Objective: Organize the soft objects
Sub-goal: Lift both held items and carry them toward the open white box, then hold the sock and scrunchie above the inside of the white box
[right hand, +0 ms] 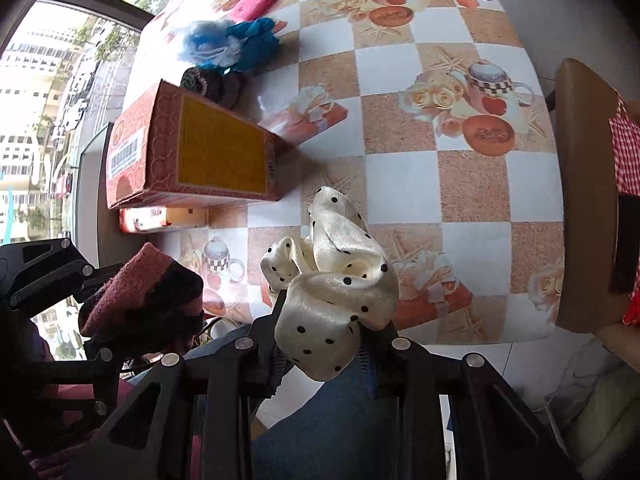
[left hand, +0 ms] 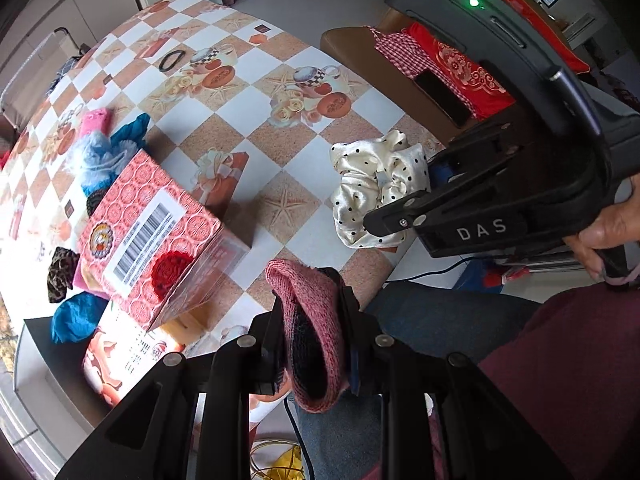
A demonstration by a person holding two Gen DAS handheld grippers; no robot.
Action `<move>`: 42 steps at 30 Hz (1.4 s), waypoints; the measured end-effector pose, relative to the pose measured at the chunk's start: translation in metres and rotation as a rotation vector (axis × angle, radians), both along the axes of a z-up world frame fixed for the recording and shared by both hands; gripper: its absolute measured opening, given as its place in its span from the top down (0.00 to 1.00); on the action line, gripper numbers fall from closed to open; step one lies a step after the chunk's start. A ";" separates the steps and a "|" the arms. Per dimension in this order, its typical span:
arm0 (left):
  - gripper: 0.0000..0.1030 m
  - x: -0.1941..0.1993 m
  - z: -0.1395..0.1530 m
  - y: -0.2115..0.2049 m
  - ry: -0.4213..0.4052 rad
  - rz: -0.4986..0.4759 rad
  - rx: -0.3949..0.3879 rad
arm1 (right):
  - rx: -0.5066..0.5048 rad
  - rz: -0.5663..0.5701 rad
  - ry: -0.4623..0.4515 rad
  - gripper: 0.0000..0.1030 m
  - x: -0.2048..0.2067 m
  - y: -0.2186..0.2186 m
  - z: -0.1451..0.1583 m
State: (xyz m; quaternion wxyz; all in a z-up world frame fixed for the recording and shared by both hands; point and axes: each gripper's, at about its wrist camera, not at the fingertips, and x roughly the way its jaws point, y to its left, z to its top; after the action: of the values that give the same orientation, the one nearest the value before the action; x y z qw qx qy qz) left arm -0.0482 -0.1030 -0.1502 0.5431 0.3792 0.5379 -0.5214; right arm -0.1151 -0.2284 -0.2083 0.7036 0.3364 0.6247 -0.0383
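Two soft things are in hand at once, both lifted off the worktop (right hand: 472,184) near its front edge. Each left gripper (left hand: 314,336) finger presses on a pink knitted band (left hand: 312,320) from either side, so the band stands on edge with its dark inside showing — clenched firmly enough that it does not sag. The right gripper (right hand: 320,332) grasps a cream satin scrunchie with black dots (right hand: 332,280), whose loose folds spill up and forward over the fingers; from the left wrist view it hangs just above the worktop's edge.

Between and beyond them lies a red patterned box (left hand: 156,224) on its side, resting partly on a flatter box, its open end apparently toward the person. That looks like the place meant for the soft things, though I cannot see into it. Behind the box, a fluffy blue pompom (right hand: 208,46), a teal cloth (right hand: 256,40) and a pink cloth (right hand: 254,2) sit bunched together — probably still waiting their turn. A black hair band (left hand: 172,60) lies well apart at the far side.
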 end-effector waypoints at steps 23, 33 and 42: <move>0.75 0.075 0.002 0.151 -0.094 0.573 0.031 | -0.044 0.604 -0.084 0.69 0.085 0.125 0.031; 0.75 0.103 0.013 0.201 -0.146 0.790 -0.003 | -0.079 0.790 -0.126 0.69 0.122 0.171 0.050; 0.75 0.134 0.025 0.234 -0.187 0.929 -0.041 | -0.095 0.869 -0.169 0.69 0.160 0.199 0.071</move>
State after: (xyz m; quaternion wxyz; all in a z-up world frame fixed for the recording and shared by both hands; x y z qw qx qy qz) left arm 0.0859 0.1314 -0.1250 0.7723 0.1329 0.5891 -0.1974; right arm 0.0452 -0.0289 -0.1377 0.7178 0.0117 0.6459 0.2598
